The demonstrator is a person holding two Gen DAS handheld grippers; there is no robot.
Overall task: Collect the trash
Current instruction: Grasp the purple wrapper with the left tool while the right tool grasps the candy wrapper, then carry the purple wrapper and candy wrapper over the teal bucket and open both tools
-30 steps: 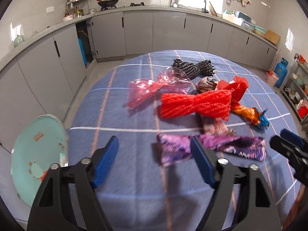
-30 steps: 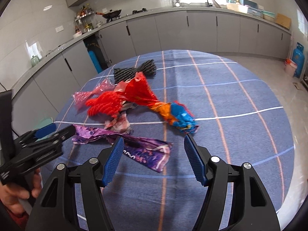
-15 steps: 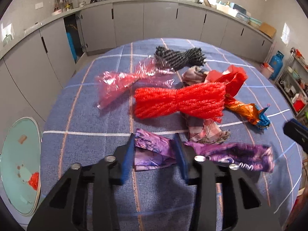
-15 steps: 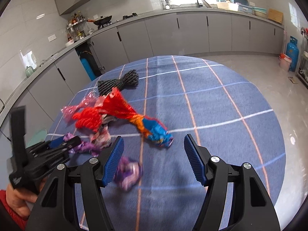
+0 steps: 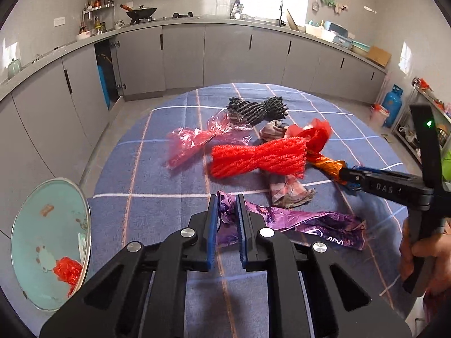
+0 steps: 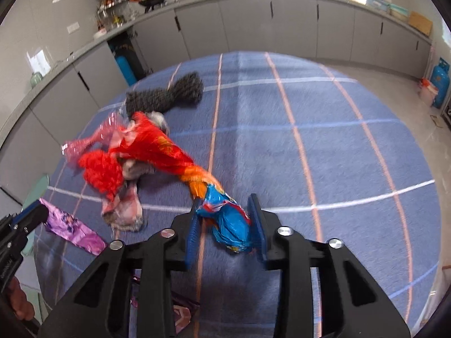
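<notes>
My left gripper (image 5: 227, 211) is shut on the left end of a purple foil wrapper (image 5: 304, 222) that lies on the blue checked tablecloth (image 5: 157, 169). My right gripper (image 6: 227, 219) is closed around the blue end of an orange, blue and red wrapper (image 6: 228, 219); the same gripper shows from the side in the left wrist view (image 5: 349, 176). More trash lies beyond: a red mesh bundle (image 5: 259, 156), a pink clear wrapper (image 5: 197, 140), a black mesh bundle (image 5: 256, 107) and a crumpled patterned wrapper (image 5: 287, 191).
A pale green bin (image 5: 48, 242) with red trash inside stands left of the table, below its edge. Grey kitchen cabinets (image 5: 225, 53) line the far walls. A blue gas cylinder (image 5: 393, 104) stands at the far right.
My left gripper closed on the purple wrapper's end. My right gripper moved forward to the blue wrapper end and closed around it.
</notes>
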